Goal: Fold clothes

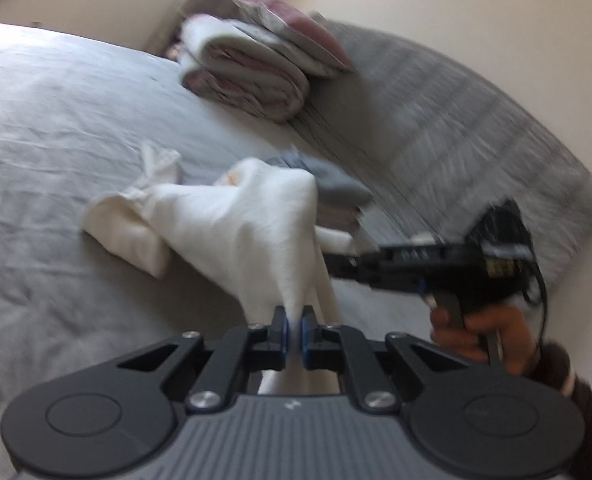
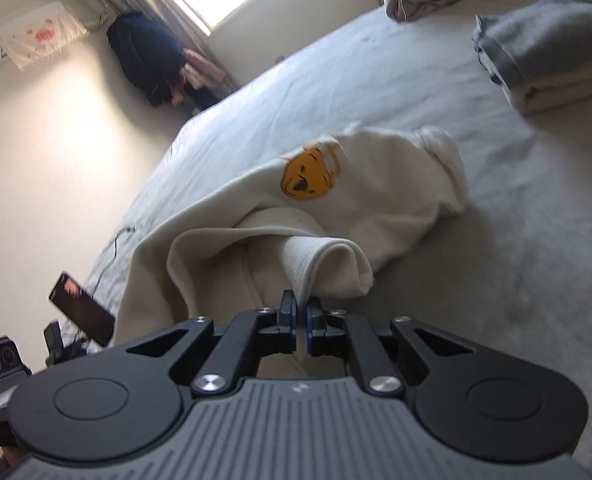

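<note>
A cream sweatshirt (image 2: pixel 376 208) with an orange cartoon face (image 2: pixel 308 176) lies crumpled on the grey bed. My left gripper (image 1: pixel 294 322) is shut on a pinch of its white cloth (image 1: pixel 256 232), which rises in a peak from the bed to the jaws. My right gripper (image 2: pixel 301 320) is shut on a rolled edge of the same garment (image 2: pixel 328 268). In the left wrist view the right gripper (image 1: pixel 336 266) comes in from the right, held by a hand (image 1: pixel 480 332), with its tips hidden in the cloth.
A stack of folded clothes, grey on top (image 2: pixel 544 44), sits at the right of the bed. Folded pink and white bedding (image 1: pixel 252 68) lies near a grey pillow (image 1: pixel 476 128). A dark phone (image 2: pixel 82 308) and a cable (image 2: pixel 116 240) lie at the bed's left edge.
</note>
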